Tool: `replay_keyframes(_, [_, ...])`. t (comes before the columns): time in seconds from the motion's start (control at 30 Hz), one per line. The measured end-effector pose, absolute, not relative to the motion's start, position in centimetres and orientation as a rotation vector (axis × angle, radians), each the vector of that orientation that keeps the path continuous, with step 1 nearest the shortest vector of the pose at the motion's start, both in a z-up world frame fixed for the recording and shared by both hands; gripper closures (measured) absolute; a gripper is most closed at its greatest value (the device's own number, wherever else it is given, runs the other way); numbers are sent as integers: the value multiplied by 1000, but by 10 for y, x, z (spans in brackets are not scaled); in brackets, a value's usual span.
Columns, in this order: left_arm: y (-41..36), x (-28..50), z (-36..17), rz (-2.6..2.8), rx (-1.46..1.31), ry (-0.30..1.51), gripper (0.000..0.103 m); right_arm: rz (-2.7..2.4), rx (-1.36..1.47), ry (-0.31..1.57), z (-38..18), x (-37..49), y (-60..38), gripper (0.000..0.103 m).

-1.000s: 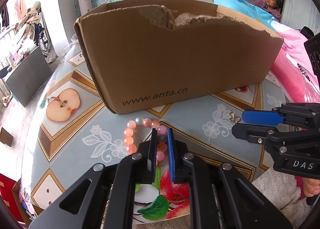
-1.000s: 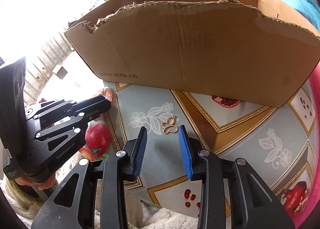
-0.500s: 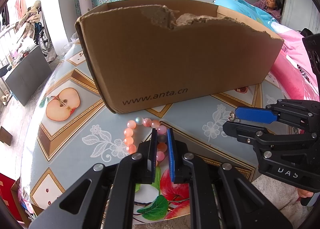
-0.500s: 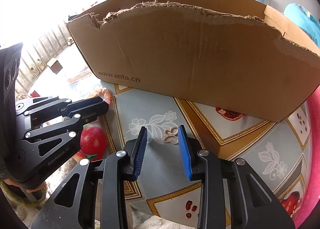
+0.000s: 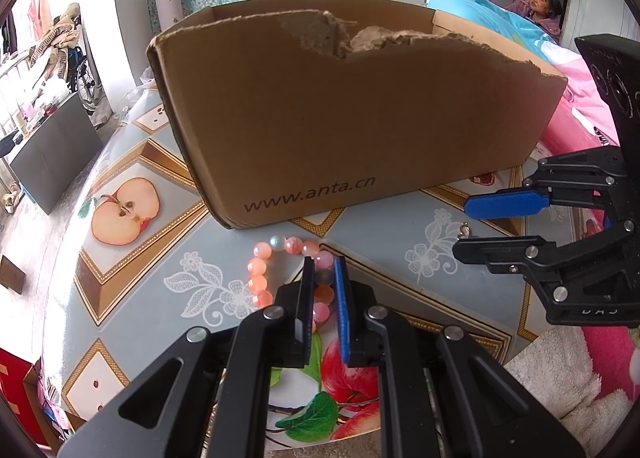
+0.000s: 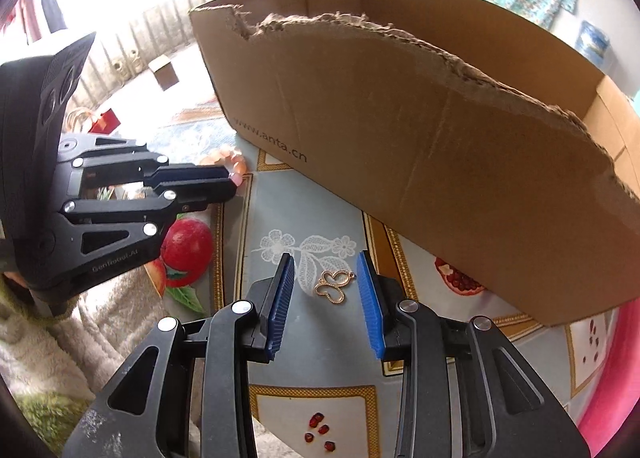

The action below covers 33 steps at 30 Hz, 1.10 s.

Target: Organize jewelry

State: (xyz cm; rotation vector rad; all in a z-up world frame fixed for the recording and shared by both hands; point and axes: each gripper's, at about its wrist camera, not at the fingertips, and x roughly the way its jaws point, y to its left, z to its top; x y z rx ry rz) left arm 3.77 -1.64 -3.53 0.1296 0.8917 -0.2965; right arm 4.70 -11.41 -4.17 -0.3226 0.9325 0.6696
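A pink and orange bead bracelet (image 5: 264, 266) lies on the patterned table in front of a torn cardboard box (image 5: 352, 113). My left gripper (image 5: 323, 270) is shut on the bracelet's right side, beads showing between its pads. It also shows in the right wrist view (image 6: 216, 181). A small gold butterfly pendant (image 6: 334, 286) lies on the table. My right gripper (image 6: 326, 266) is open with the pendant between its blue pads, not touching it. It appears in the left wrist view (image 5: 464, 225), hiding most of the pendant.
The box (image 6: 420, 129) stands right behind both items, open at the top with a ragged front wall. The table (image 5: 132, 258) has a fruit-print cloth. A fleecy white blanket (image 5: 560, 370) and pink bedding lie at the right edge.
My right gripper has moved forward and down, so the pendant now sits between its pads. My left gripper has stayed shut on the bracelet.
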Motion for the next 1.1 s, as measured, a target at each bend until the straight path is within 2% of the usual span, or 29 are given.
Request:
replay_keyframes(0.33, [-18,39,-35,-295,137,893,94,823,-463,973,-40,56,-113,72])
replay_keyframes(0.37, [-18,39,-35,-295,135,894,94,823,-473,974,-40,57,-113,74])
replay_keyframes(0.43, [-18,40,-36,-294,135,893,94,828,-471,987,-39,60,-113,85])
replay_keyframes(1.1, [-19,40,-36,-287,134,896,94,757,-262,982,-27,70,-144,86])
